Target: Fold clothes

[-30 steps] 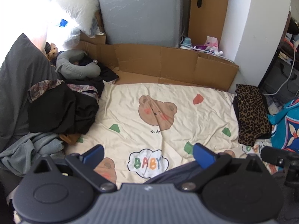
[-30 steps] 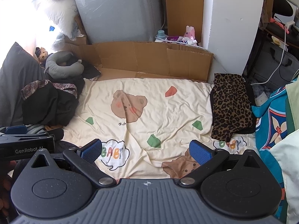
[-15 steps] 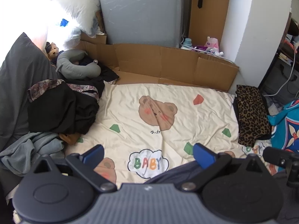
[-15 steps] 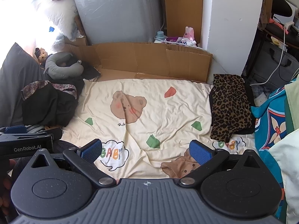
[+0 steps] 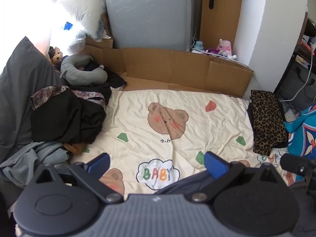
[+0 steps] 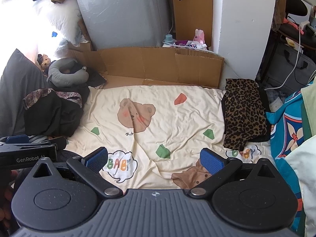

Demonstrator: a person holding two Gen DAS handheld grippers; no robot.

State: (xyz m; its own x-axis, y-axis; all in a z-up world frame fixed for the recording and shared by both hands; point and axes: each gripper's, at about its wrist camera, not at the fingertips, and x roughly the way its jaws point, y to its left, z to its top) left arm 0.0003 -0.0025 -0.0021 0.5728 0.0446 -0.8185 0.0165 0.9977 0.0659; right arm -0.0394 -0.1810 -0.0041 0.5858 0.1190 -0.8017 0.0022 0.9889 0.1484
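A cream bear-print blanket (image 5: 177, 118) (image 6: 167, 114) covers the floor ahead. A folded leopard-print garment (image 5: 267, 121) (image 6: 244, 114) lies at its right edge. A heap of black clothes (image 5: 65, 116) (image 6: 51, 114) with a floral-trimmed piece sits at the left, and a grey-green garment (image 5: 29, 160) lies below it. A dark navy cloth (image 5: 189, 183) shows just under my left gripper (image 5: 157, 164), which is open and holds nothing. My right gripper (image 6: 154, 159) is also open and empty above the blanket's near edge.
A cardboard sheet (image 5: 177, 67) stands along the back before a grey cabinet (image 5: 148, 13). A grey neck pillow (image 5: 83, 71) and dark cushion (image 5: 17, 90) are at left. Teal patterned fabric (image 6: 284, 138) lies right. The left gripper's body (image 6: 27, 154) shows in the right wrist view.
Both views shift only slightly; the grippers stay open and the clothes have not moved.
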